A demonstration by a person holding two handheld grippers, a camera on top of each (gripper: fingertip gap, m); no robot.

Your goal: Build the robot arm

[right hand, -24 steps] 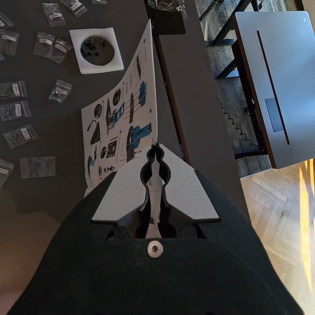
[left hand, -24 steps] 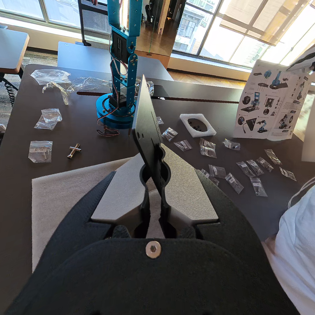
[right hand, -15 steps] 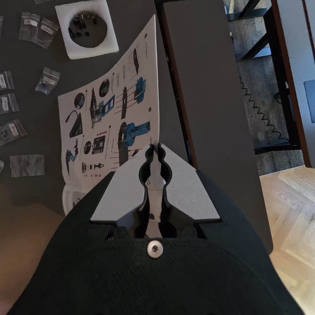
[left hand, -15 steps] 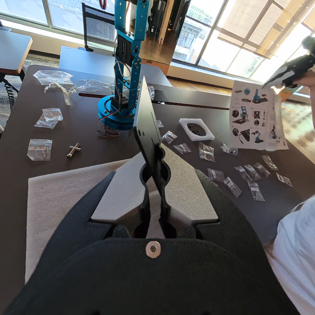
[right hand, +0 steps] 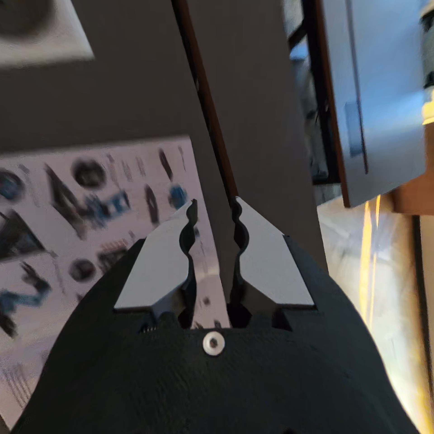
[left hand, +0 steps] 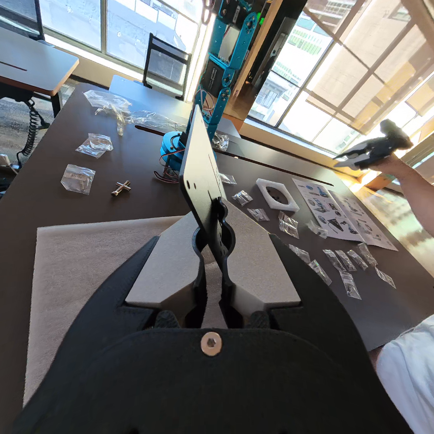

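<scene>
My left gripper (left hand: 217,206) is shut on a flat black plate (left hand: 199,169) with small holes and holds it on edge above a grey foam mat (left hand: 94,258). Behind the plate stands a blue robot arm (left hand: 220,77) on a round blue base. My right gripper (right hand: 213,204) is open and empty, raised above a printed instruction sheet (right hand: 94,199) that lies flat on the dark table (right hand: 141,94). The right gripper also shows in the left wrist view (left hand: 338,164), held up at the far right over the sheet (left hand: 340,216).
Several small clear bags of hardware (left hand: 338,260) lie on the table right of the mat. A white foam square (left hand: 277,195) holds small black parts. A metal cross wrench (left hand: 121,187) and more bags (left hand: 78,178) lie at the left. Other tables (right hand: 375,94) stand beyond. The left gripper's tips are roughly 70 centimeters from the right gripper's. The metal cross wrench (left hand: 121,187) is about 25 centimeters from my left fingertips.
My right gripper opened and let go of the instruction sheet, which now lies flat on the table, then lifted away. My left gripper still holds the black plate, tilted a little more.
</scene>
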